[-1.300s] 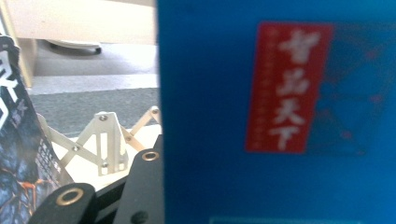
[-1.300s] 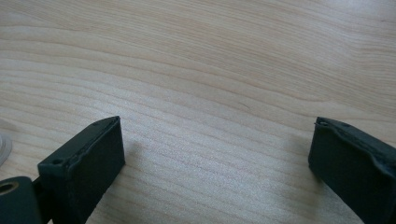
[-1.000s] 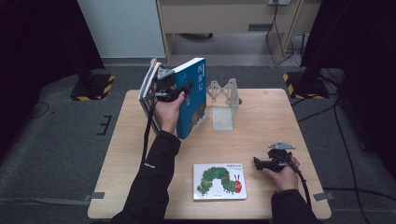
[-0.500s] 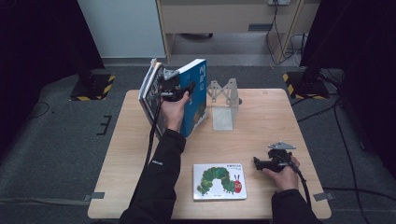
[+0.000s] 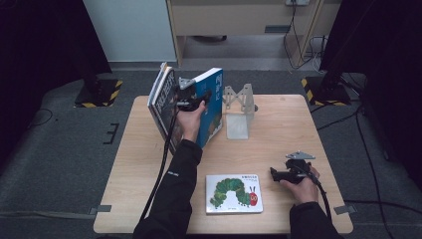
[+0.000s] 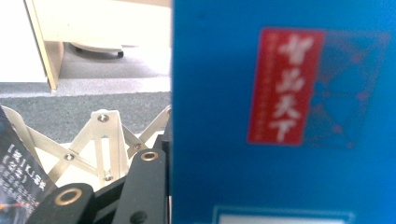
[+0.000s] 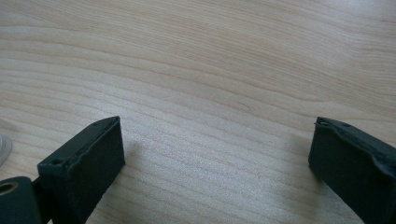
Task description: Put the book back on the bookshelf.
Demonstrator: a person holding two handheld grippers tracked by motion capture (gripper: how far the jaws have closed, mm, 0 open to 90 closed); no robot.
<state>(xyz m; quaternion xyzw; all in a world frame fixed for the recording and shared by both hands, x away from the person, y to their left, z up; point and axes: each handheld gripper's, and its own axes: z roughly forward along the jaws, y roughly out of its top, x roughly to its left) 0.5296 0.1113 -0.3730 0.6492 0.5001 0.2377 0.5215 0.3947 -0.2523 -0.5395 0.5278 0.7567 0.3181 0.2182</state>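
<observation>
My left gripper [image 5: 195, 103] is at the top of a blue book [image 5: 213, 107] that stands tilted over the table's back left. In the left gripper view the blue book [image 6: 280, 112] covers the right half and hides the right jaw, while the left jaw lies against its edge. A dark-covered book [image 5: 162, 102] leans on the other side of the gripper, and its corner [image 6: 16, 177] shows low on the left. My right gripper [image 5: 273, 174] rests on the table at the front right. Its jaws stand wide apart with only bare wood [image 7: 210, 116] between them.
A metal folding book stand [image 5: 238, 107] stands just right of the blue book; its struts [image 6: 100, 140] show behind the left jaw. A picture book with a green caterpillar [image 5: 234, 193] lies flat near the front edge, left of my right gripper. Black stands flank the table [image 5: 298, 124].
My left hand has sunk a little toward the table together with the blue and dark books. The right hand has kept still.
</observation>
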